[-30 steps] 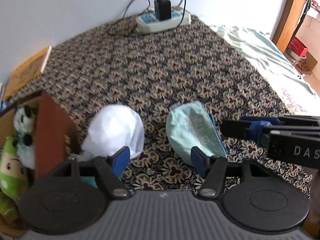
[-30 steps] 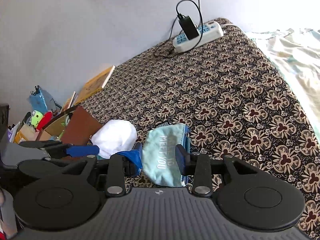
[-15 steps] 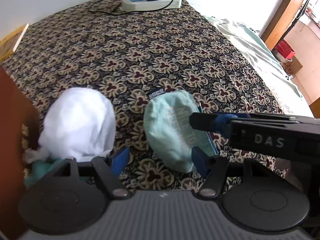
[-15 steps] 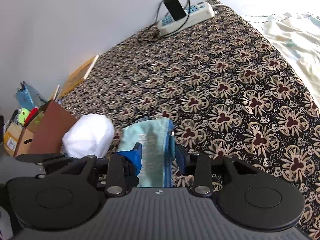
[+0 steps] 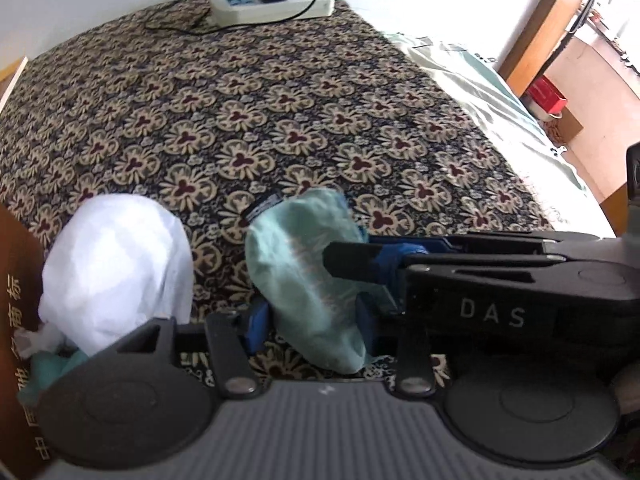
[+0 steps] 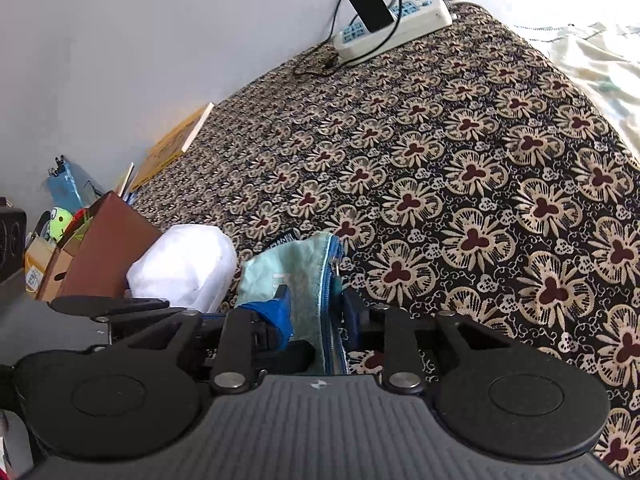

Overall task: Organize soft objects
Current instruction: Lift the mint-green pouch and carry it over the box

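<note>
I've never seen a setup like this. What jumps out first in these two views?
Two black grippers close on one mint-green pouch near the front edge of the flowered bedspread: the left gripper from below and the right gripper from the side, their jaws having just been closing on it. A white bundle sits just left of it.

The floral bed cover point(image 5: 280, 128) is carrying a mint pouch point(image 5: 304, 280), a white bundle point(image 5: 116, 264) and, at its far edge, a power strip point(image 5: 272, 4).

A crumpled mint-green zip pouch point(image 5: 308, 280) lies on the floral bedspread point(image 5: 280, 120), just beside a rounded white cloth bundle point(image 5: 116, 268) on its left.
</note>
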Tool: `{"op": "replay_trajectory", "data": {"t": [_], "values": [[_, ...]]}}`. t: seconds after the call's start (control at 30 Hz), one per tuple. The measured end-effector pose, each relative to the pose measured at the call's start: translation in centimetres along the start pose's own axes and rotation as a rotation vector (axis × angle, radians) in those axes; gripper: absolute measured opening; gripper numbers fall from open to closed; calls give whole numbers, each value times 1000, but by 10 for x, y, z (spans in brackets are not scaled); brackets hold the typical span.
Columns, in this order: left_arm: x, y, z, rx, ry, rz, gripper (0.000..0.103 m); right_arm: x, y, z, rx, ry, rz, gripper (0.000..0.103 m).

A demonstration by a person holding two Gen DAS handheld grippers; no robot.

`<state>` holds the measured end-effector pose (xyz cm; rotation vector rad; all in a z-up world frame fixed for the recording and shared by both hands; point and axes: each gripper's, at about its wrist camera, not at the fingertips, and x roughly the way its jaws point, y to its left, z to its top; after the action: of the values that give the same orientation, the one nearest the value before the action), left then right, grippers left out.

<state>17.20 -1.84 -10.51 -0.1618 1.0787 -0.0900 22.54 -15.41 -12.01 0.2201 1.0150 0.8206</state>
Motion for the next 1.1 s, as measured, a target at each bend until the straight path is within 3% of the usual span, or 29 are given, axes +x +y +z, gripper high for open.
{"op": "replay_trajectory", "data": {"t": [0.37,0.6,0.87,1.1], "values": [[-47,-24,-16,89,-114,-72,33,-34,22,-10,38,-38,74,5],[-104,-8,-31,83,-228,-107,33,-62,66,-9,-17,-109,111,5],[-189,38,-54,99,-383,-12,33,-71,148,0,-136,-193,227,5],[-242,102,-85,42,-441,129,33,-38,223,-2,-217,-178,369,5]]}}
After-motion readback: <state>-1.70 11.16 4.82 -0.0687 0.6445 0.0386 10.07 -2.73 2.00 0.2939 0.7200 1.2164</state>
